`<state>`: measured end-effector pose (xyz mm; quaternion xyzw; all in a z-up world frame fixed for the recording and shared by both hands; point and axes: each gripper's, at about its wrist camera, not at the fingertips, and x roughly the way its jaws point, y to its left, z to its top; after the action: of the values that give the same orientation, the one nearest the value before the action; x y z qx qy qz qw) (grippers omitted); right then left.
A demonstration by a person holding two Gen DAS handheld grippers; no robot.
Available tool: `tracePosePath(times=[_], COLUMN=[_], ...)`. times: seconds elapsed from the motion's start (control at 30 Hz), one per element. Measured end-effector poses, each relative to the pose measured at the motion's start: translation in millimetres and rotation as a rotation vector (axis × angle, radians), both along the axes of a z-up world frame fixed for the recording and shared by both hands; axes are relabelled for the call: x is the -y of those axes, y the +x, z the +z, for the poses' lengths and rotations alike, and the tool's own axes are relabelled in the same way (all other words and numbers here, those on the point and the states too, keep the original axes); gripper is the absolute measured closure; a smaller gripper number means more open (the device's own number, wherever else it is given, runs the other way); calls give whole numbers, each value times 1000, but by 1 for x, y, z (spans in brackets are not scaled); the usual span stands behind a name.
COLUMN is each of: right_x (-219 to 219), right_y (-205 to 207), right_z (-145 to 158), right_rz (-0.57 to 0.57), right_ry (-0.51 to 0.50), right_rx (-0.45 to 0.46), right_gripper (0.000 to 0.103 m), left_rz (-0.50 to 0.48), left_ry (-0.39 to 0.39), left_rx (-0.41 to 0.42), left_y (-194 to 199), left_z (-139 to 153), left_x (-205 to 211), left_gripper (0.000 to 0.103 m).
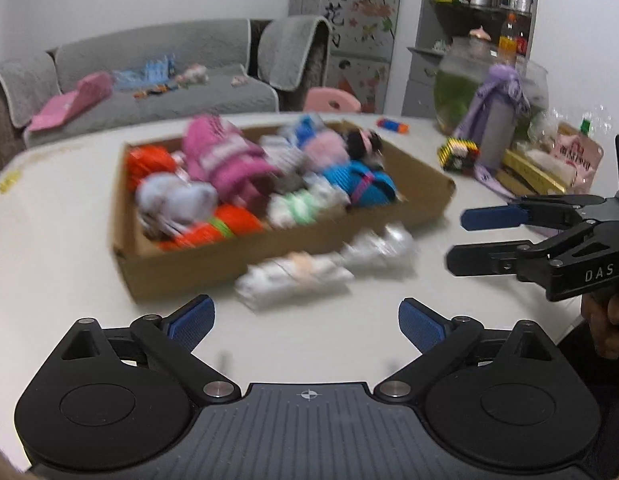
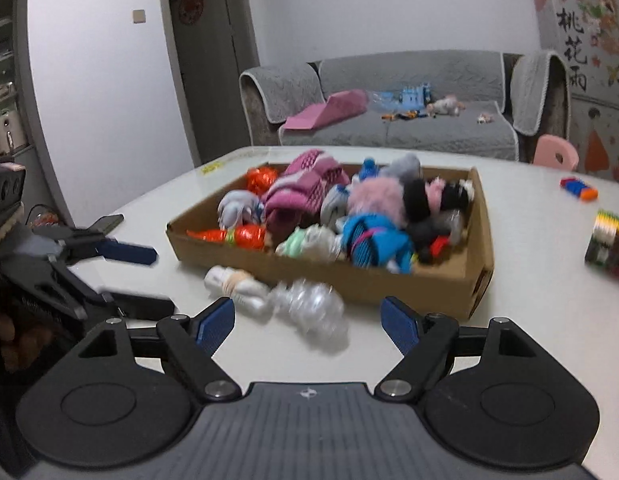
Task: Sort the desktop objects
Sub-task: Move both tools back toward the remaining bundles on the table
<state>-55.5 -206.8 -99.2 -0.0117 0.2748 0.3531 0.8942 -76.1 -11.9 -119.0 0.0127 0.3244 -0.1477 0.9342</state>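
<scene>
Both your grippers, left [image 1: 305,320] and right [image 2: 307,322], stand wide open and empty. The white bundle [image 2: 277,300] lies on the table [image 2: 529,320], against the box's [image 2: 389,284] near wall, not yet sorted in.

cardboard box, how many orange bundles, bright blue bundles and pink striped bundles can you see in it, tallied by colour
In the brown cardboard box, as far as the blur allows:
orange bundles: 2, the second at the far corner
bright blue bundle: 1
pink striped bundle: 1
Total: 4
</scene>
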Motion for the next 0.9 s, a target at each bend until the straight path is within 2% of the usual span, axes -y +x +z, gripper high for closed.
tracePosePath(times=[0.3,0.57,0.9], right_x=[13,17,16], right_y=[-9,-12,-10], right_z=[-10,-18,-21], right_rz=[-50,-67,-87], right_ry=[22,15,5], right_rx=[-9,-17,-32], right_gripper=[21,21,20], left_rz=[22,44,113], left_ry=[49,88,82], left_rx=[-38,-22,-8], left_y=[7,8,18], left_z=[-28,-31,-32], left_x=[26,35,32], left_gripper=[3,0,0])
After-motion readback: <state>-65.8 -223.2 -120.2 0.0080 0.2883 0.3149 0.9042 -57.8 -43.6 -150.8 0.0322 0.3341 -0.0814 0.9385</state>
